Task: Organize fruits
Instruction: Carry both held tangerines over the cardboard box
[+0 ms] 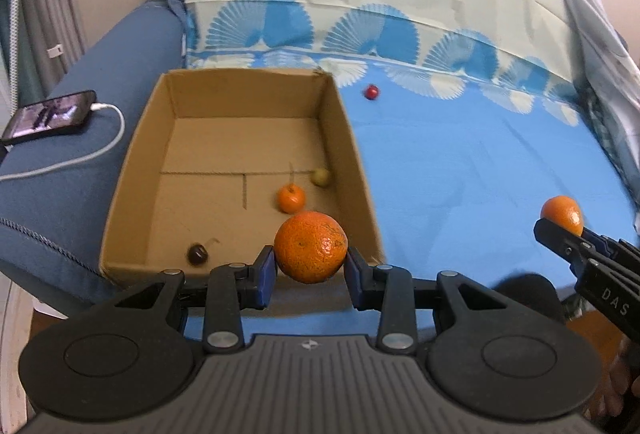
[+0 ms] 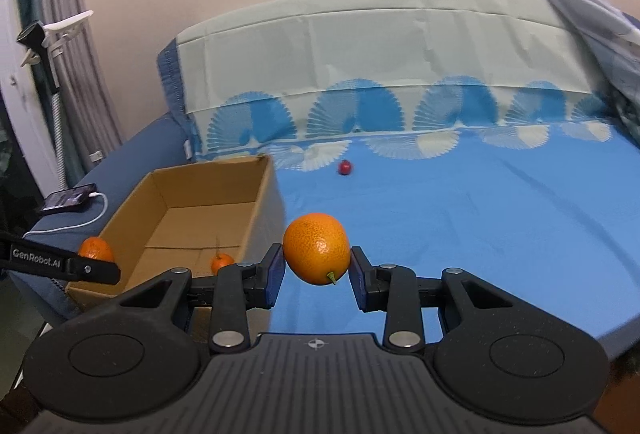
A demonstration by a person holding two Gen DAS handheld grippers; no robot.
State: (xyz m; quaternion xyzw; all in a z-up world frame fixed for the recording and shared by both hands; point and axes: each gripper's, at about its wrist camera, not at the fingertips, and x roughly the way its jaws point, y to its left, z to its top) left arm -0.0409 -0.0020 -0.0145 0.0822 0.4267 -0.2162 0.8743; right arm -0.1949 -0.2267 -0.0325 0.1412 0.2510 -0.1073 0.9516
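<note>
Each claw grips fruit: left gripper (image 1: 311,266) clamps an orange (image 1: 310,252) over the cardboard box (image 1: 132,170)'s near wall, right gripper (image 2: 317,270) clamps a second orange (image 2: 317,248) just right of it.

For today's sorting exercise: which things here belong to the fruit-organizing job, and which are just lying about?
Belong:
brown cardboard box
orange in left gripper
orange in right gripper
small stemmed orange, pale green fruit, dark cherry-like fruit in box
small red fruit on sheet

Lying about:
black phone
white charging cable
</note>
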